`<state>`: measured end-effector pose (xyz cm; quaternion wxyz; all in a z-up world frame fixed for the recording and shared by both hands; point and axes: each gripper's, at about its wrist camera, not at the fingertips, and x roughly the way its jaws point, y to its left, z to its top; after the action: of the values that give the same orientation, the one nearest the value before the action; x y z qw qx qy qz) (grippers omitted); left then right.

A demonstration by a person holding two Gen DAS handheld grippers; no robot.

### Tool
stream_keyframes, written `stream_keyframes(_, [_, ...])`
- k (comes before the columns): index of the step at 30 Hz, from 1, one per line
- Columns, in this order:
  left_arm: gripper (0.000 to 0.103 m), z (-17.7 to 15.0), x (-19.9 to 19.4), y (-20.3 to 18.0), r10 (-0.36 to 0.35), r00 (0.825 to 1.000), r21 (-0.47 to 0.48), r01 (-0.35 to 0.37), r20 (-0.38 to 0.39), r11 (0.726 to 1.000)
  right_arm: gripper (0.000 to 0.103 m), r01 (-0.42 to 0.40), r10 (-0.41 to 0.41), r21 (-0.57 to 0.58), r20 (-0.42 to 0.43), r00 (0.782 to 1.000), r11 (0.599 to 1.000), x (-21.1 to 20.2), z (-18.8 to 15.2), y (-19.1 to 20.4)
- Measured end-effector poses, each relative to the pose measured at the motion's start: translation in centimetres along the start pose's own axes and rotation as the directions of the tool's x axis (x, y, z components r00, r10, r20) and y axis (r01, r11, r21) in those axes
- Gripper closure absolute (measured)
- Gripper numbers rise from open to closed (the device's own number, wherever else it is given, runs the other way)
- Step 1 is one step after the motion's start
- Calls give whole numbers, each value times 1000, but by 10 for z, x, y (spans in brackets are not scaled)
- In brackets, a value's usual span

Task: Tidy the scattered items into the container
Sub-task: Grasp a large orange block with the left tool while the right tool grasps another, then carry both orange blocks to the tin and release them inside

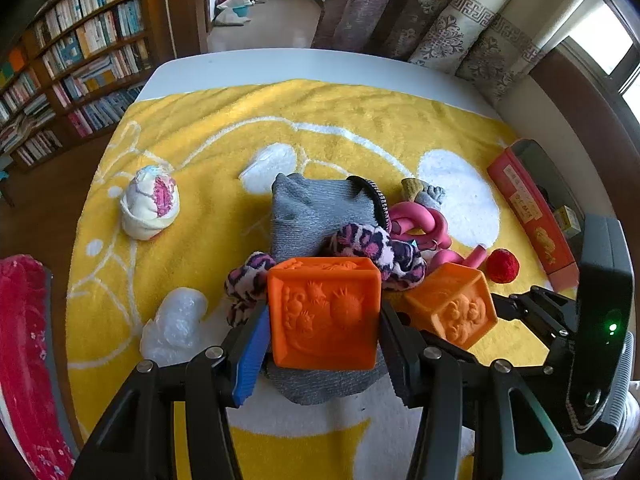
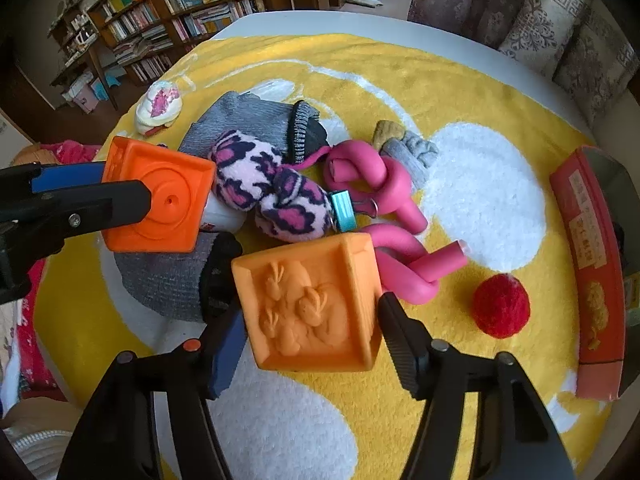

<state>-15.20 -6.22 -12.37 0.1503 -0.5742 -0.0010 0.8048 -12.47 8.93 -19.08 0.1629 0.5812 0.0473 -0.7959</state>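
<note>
My left gripper (image 1: pixel 324 310) is shut on a deep orange embossed cube (image 1: pixel 324 312), which sits on a grey sock (image 1: pixel 312 208); both pads lie against its sides. In the right wrist view this same cube (image 2: pixel 156 196) shows at the left. My right gripper (image 2: pixel 311 308) straddles a paler orange cube (image 2: pixel 316 304) that rests tilted on the yellow towel (image 2: pixel 400 68). Its blue pad meets the cube's left side and a thin gap shows on the right. The red open box (image 2: pixel 592 264) stands at the towel's right edge.
Behind the cubes lie a leopard-print fuzzy sock (image 2: pixel 276 188), a knotted pink foam tube (image 2: pixel 392 184), a teal clip (image 2: pixel 344 210) and a red pompom (image 2: pixel 502 306). A white-and-pink cloth roll (image 1: pixel 150 208) and a clear plastic wad (image 1: pixel 176 328) lie at the left.
</note>
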Motion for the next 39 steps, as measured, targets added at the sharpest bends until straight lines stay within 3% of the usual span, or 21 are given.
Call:
stream_keyframes(12, [48,3,7,-1,20,1000,-53,-20,-13,998,36,-31,31,61,0,1000,998,-9,-9,-22])
stream_keyframes(19, [39,1,20,-3,32,998,-94,-37,-54,995,36,-32,32,80,10,999,996,-19,-17,-38])
stream_keyframes(26, [44,2,27,-5,72,997,-115,-76,-39,990,36,-35,31,100,36,999,994,-35,-25,-55])
stream_keyframes(33, [45,14,5,-33,75,997,-82,-72,31,994,36,-67,52,158,97,994,985,-66,-28,-83])
stream_keyframes(39, [45,30,-10,-77,27,998,-24,-26,62,999,36,-61,24,239,155,988,969,-97,-34,-121])
